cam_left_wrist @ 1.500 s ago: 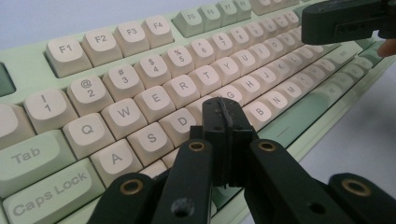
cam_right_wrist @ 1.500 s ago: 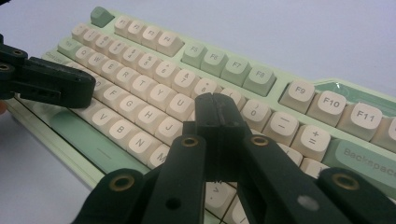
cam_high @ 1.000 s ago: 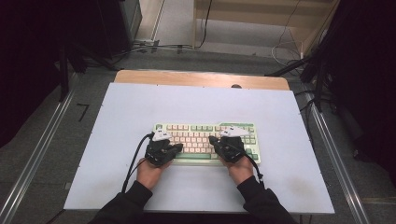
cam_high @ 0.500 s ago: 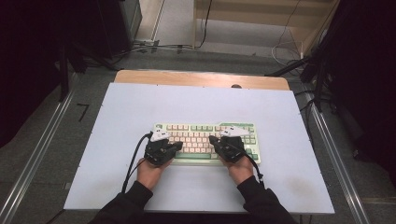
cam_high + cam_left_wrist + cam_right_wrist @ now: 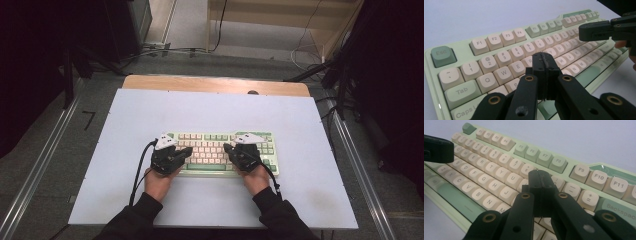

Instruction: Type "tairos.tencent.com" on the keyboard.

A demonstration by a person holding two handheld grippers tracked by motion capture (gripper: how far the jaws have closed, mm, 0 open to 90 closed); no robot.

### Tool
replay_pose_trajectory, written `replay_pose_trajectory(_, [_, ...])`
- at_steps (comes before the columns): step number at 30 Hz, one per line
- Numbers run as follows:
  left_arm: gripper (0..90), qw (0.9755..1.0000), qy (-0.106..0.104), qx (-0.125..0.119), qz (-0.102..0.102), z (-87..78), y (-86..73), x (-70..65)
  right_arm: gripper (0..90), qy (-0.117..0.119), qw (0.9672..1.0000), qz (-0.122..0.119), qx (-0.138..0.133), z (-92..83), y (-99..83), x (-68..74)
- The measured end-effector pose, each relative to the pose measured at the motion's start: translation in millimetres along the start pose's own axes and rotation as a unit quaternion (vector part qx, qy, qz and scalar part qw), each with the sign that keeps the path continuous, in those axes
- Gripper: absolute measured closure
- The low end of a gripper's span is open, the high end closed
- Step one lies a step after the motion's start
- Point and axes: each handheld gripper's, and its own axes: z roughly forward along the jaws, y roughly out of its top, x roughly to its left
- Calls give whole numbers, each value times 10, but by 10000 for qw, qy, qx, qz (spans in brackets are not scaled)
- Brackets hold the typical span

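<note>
1. We see the keyboard [image 5: 220,152] lying on the pale surface [image 5: 300,125], its long axis running left to right, just ahead of both hands.
2. Our left tongs [image 5: 186,150] hang over its left half, around the R and T keys; our right tongs [image 5: 227,148] over the right half, equally near.
3. Both tongs are pressed fully closed and grip nothing; whether either tip touches a key we cannot tell.

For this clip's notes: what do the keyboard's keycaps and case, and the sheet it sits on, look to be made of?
Keycaps: likely matte plastic, with a smooth, even sheen and printed legends. Keyboard case: pale green, probably moulded plastic, with softly rounded edges. Sheet: a flat, matte, pale blue-white board, either laminate or plastic; a bare wooden tabletop shows along its far edge.
</note>
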Motion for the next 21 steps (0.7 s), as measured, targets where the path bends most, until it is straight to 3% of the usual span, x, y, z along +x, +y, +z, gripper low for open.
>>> replay_pose_trajectory(21, [900,10000,9,24,-16,18,-2,13,874,-51,9998,7,166,102,9,-25])
